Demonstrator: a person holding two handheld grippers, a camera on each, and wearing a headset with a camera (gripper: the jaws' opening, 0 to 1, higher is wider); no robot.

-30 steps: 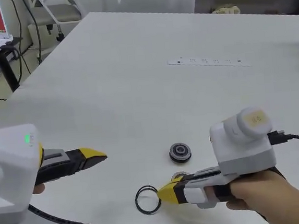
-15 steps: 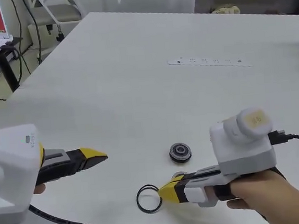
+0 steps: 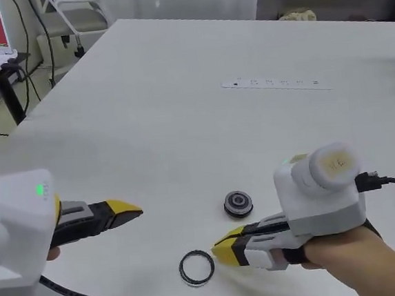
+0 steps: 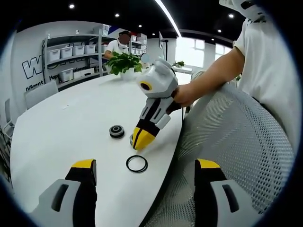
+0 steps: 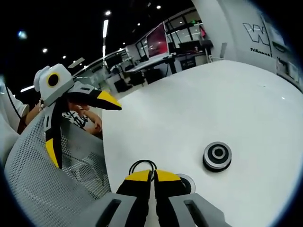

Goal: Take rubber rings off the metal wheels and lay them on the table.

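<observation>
Though matte, white table [image 3: 178, 87]; shelves [image 4: 71, 57] beyond.

The head view is looking forward and down over the white table [image 3: 178, 80] from its near edge. The left gripper view is looking low and close across the tabletop toward the right gripper [image 4: 140, 141], while the right gripper view is facing the left gripper [image 5: 85, 135]. All three are sharing the loose rubber ring [image 3: 196, 267] and the metal wheel [image 3: 238, 202].

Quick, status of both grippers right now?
Left hand-held gripper: open, holding nothing.
Right hand-held gripper: shut, holding nothing; the rubber ring lies just past its tips.
</observation>
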